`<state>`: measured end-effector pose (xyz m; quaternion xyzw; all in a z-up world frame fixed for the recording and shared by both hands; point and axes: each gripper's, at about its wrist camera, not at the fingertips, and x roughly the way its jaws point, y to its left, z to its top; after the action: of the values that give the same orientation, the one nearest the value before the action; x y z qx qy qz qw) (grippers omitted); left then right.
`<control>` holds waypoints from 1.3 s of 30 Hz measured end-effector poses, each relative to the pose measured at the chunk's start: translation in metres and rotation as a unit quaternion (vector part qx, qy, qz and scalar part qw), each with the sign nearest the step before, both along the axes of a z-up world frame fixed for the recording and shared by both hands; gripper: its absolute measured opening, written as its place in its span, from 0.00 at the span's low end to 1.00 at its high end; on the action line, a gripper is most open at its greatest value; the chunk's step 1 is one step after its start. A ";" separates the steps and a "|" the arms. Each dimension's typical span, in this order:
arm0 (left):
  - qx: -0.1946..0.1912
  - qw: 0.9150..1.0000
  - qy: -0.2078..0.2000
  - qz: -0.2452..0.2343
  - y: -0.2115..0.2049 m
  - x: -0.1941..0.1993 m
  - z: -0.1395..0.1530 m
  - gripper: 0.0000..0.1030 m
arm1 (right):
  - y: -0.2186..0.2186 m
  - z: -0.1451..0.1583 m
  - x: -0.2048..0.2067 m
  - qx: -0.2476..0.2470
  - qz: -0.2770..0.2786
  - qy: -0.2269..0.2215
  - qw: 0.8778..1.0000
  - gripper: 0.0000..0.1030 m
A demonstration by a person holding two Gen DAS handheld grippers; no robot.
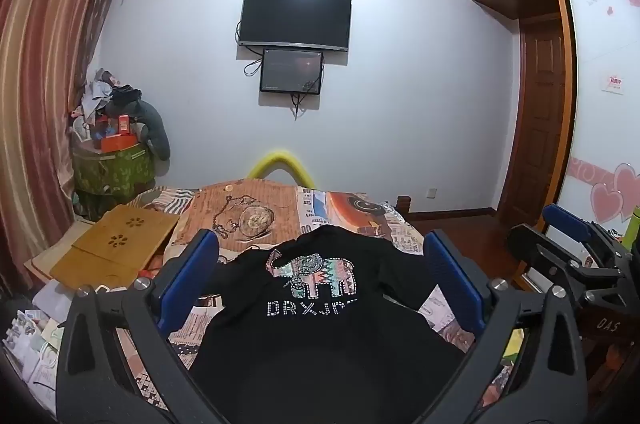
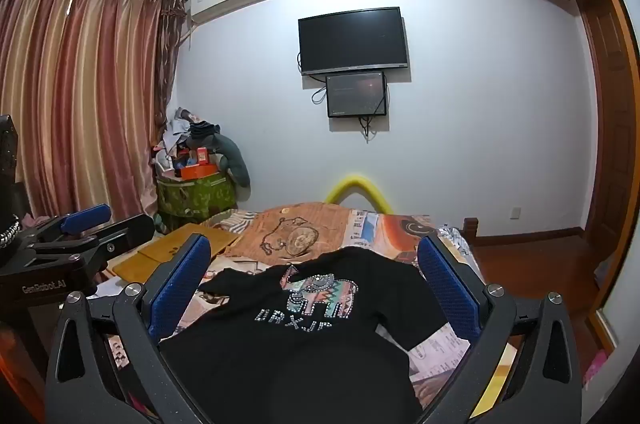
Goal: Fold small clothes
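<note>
Both the left gripper and the right gripper hover with jaws spread wide and nothing between the blue pads, above a black elephant-print T-shirt lying flat on the patterned bedspread.

Wall television, striped curtain, wooden tray

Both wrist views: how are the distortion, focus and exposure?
Left wrist view: strong fisheye bowing, dark vignette corners, black shirt sharp but its lower part lost in shadow. Right wrist view: same bowing, curtain warmly lit, shirt print readable, no motion blur.
</note>
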<state>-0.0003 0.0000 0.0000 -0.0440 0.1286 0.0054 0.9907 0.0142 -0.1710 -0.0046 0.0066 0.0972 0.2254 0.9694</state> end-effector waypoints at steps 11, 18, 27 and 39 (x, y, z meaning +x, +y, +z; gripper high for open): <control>0.002 1.000 0.004 0.000 0.004 0.000 0.000 1.00 | 0.000 0.001 0.001 -0.004 0.000 0.002 1.000 1.00; 0.002 1.000 0.002 0.000 0.003 0.000 -0.002 1.00 | -0.002 -0.001 0.002 -0.004 0.000 0.003 1.000 1.00; 0.000 1.000 0.003 0.000 0.003 0.000 -0.003 1.00 | 0.000 -0.008 0.007 -0.003 -0.002 0.006 1.000 1.00; -0.003 1.000 0.005 0.003 0.006 0.005 -0.009 1.00 | -0.005 -0.012 0.006 -0.001 -0.005 0.008 1.000 1.00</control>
<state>0.0050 0.0062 -0.0086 -0.0470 0.1336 0.0082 0.9899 0.0205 -0.1758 -0.0162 0.0082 0.1052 0.2205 0.9697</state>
